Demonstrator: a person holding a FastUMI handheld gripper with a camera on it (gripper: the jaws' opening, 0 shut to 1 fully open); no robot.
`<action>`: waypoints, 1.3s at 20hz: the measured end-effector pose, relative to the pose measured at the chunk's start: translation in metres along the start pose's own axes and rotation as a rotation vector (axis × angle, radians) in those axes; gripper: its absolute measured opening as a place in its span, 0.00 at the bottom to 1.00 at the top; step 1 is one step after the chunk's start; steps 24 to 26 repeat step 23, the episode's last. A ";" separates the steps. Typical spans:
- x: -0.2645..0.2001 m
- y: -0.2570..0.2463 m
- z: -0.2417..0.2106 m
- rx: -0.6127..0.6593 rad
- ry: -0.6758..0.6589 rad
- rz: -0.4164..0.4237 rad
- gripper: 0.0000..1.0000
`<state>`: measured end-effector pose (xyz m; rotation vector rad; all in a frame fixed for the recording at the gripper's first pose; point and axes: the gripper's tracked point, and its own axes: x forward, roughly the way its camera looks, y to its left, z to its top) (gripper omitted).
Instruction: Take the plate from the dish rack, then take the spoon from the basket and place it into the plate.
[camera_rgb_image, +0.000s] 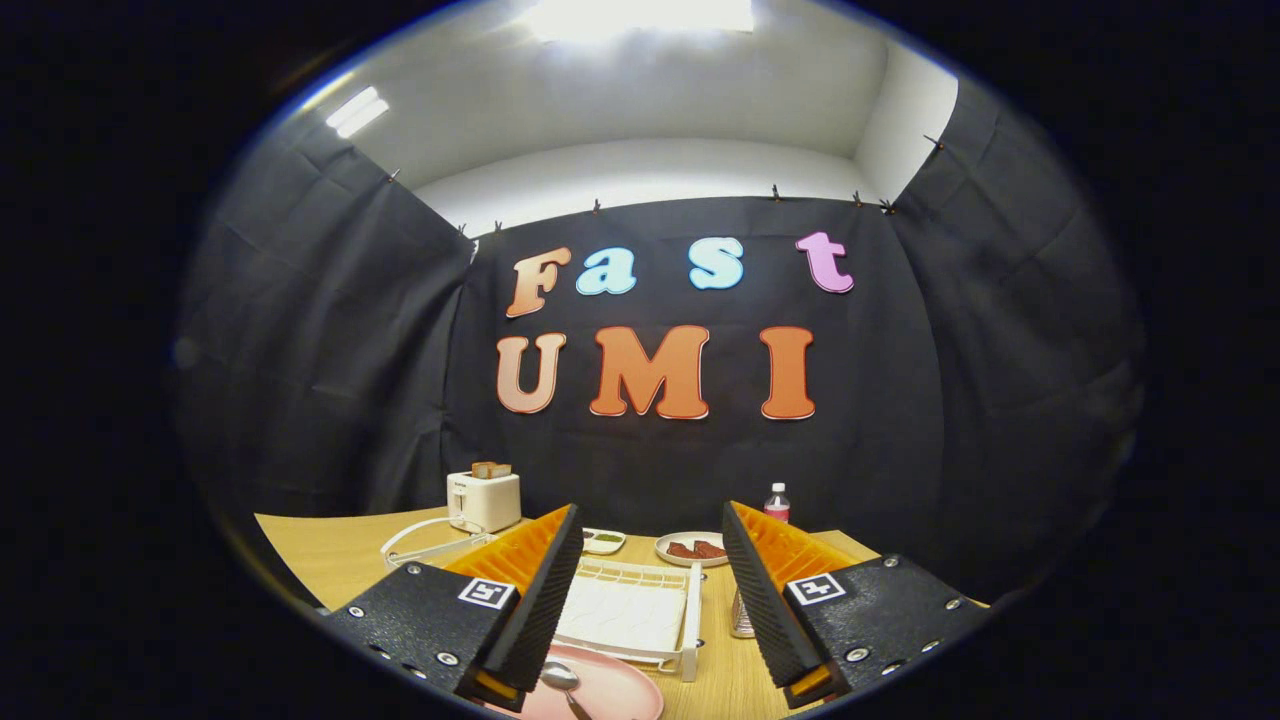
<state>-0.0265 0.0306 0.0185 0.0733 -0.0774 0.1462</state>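
Already spoon (562, 682) lies in pink plate (600, 690) on desk (330, 560), just below hand-held gripper (650, 610); 2 fingers spread wide, holding nothing. Risk: low finger clips plate rim on pull-back, tipping spoon out. Dish rack (640, 615) just ahead.

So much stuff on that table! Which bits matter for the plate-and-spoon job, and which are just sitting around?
Part of the job:
- pink plate, between the open fingers
- spoon, already lying in the plate
- white dish rack, just ahead
- metal basket

Just lying about:
- toaster with toast
- water bottle
- dish of red food
- small dish of greens
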 end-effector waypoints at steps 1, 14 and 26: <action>0.000 -0.001 0.001 -0.007 -0.005 -0.004 0.84; -0.006 0.001 0.014 -0.012 -0.066 0.002 0.84; -0.008 0.008 0.011 -0.027 -0.056 0.011 0.84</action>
